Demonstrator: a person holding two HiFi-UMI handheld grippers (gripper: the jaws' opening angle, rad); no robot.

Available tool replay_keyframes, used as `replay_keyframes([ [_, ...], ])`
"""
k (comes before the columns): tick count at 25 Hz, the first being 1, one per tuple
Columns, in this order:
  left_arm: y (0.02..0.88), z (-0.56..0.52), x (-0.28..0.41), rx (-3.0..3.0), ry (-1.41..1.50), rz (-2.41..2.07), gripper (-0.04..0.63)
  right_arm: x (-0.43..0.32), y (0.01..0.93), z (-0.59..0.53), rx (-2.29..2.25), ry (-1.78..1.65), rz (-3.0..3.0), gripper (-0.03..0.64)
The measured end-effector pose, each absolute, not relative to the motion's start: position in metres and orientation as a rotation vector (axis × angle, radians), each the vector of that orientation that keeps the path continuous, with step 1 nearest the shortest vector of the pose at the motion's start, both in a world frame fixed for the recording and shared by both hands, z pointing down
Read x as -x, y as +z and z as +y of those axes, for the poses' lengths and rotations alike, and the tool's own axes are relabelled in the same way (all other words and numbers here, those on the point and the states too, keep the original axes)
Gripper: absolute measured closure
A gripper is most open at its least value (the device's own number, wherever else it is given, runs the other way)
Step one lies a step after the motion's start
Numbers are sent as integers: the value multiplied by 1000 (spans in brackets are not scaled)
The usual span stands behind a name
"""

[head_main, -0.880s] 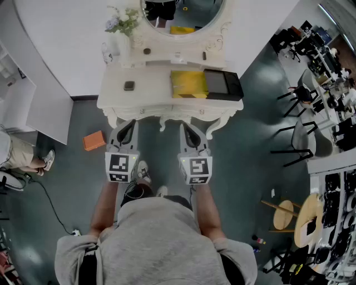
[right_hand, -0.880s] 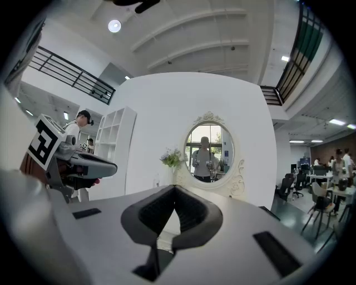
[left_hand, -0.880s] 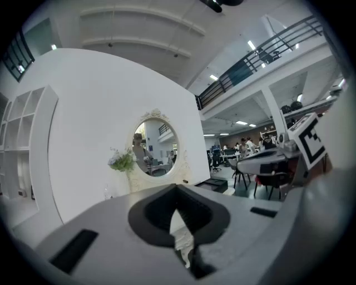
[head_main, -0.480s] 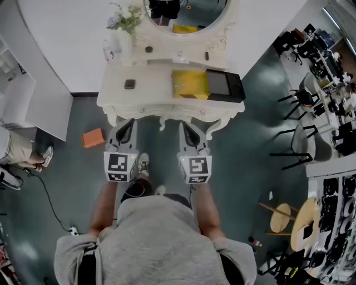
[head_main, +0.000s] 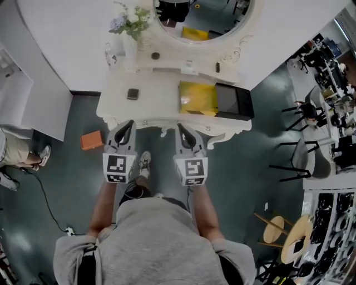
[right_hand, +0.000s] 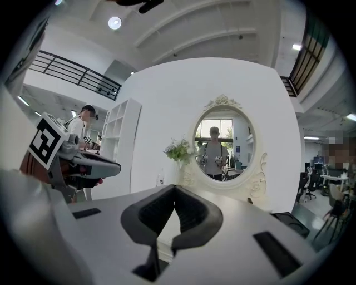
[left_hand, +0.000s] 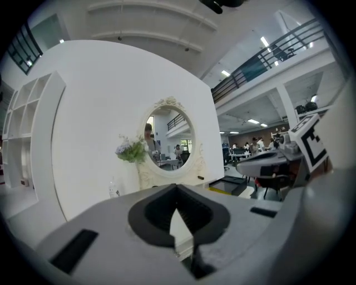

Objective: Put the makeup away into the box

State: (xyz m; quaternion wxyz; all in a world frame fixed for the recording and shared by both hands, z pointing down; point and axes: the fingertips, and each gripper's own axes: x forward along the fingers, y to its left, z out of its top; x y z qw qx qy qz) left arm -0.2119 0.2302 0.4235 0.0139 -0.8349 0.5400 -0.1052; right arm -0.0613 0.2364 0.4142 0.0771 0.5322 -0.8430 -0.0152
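While the person stands at the near side of the white table [head_main: 161,89], both claws are held out side by side, nearly level, and stop just short of the table's near edge. The left claw [head_main: 127,126] is closed tight with nothing in it. The right claw [head_main: 181,129] is closed tight and empty too, so each would have to open before it can pick anything up. A little farther on, a small dark case [head_main: 132,93] lies flat on the table, almost straight ahead of the left claw and well away from the right one, so I think the left claw is the one to go for it. It looks about square, so no side is the long one. The box [head_main: 197,98] is yellow inside and sits to the right of the case, ahead of the right claw, with its black lid [head_main: 234,101] lying flat against its right side. So the case would have to travel to the right to go in. Farther back, a shelf [head_main: 172,62] holds a round dark thing [head_main: 156,55] and a thin dark thing [head_main: 217,67], too small to name. Farthest are the flowers [head_main: 130,23] and the mirror [head_main: 200,14]. Only the head view shows the case. Both gripper views look level over the table and miss it, but they show the closed claw tips up close.
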Motion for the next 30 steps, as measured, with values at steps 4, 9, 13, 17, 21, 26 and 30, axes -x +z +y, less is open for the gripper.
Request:
replay_keyframes([
  [4, 431, 184, 226, 2610, -358, 1729, 595, 82, 423, 185, -1528, -14, -2543, 603],
  [9, 449, 142, 251, 2611, -416, 1806, 595, 113, 441, 134, -1430, 41, -2557, 603],
  [13, 467, 113, 273, 2624, -461, 1854, 595, 140, 458, 99, -1365, 88, -2562, 603],
  [17, 490, 88, 293, 2642, -518, 1893, 595, 166, 484, 69, -1303, 147, -2554, 603],
  [21, 515, 68, 306, 2671, -566, 1923, 594, 185, 514, 45, -1246, 202, -2534, 603],
  [26, 542, 48, 319, 2701, -621, 1958, 595, 205, 550, 22, -1167, 260, -2509, 603],
  [30, 561, 34, 327, 2718, -657, 1971, 595, 220, 576, 8, -1080, 289, -2500, 601],
])
